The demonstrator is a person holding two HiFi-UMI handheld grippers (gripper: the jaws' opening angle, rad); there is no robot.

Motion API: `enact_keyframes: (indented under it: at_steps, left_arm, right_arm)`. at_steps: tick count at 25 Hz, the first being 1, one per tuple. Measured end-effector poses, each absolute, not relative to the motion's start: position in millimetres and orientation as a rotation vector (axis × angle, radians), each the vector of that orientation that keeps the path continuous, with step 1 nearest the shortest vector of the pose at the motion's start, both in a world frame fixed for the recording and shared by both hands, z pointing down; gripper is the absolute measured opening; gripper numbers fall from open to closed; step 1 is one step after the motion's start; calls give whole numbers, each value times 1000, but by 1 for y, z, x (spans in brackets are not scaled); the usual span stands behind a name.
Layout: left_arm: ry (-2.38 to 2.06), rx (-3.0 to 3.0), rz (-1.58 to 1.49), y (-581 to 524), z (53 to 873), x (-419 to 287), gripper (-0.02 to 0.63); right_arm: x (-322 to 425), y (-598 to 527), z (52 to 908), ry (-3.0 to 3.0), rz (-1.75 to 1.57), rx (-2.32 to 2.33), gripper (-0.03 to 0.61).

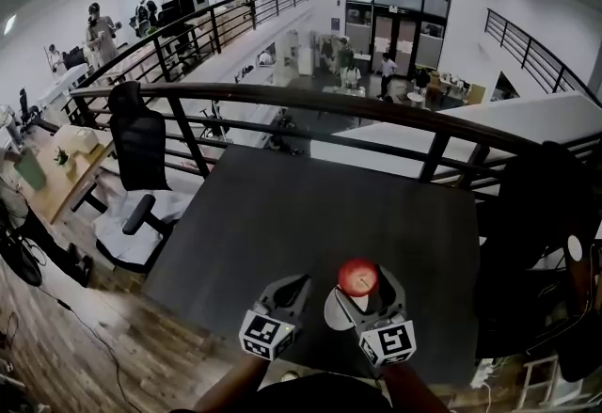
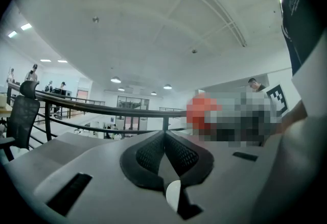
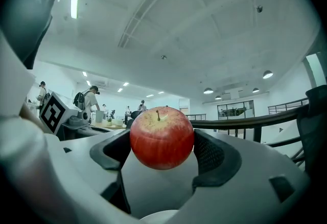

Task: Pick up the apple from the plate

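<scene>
While the right tool (image 1: pixel 360 280) is clamped on the round red apple (image 3: pixel 162 138), the fruit appears lifted clear of the white plate (image 1: pixel 333 309) on the dark bench (image 1: pixel 282 223). The pick-up is judged essentially complete. The left tool (image 1: pixel 296 285) is closed on nothing.

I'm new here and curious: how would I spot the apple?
Start at the dark table by the railing. Near its front edge, the right tool grips the apple, a white plate showing beneath. It is the only red, round thing there.
</scene>
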State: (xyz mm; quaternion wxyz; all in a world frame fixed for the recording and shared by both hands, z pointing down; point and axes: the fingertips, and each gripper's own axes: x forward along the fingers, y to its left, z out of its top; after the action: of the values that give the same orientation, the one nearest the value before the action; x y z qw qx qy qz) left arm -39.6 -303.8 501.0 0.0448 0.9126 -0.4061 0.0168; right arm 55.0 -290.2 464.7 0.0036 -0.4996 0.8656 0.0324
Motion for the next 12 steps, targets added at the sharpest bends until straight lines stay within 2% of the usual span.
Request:
enact_keyframes:
  at_steps: [12]
  left_arm:
    - [-1211, 2808, 33, -293, 495, -35, 23]
  right_arm:
    - [59, -279, 457, 2655, 107, -1607, 400]
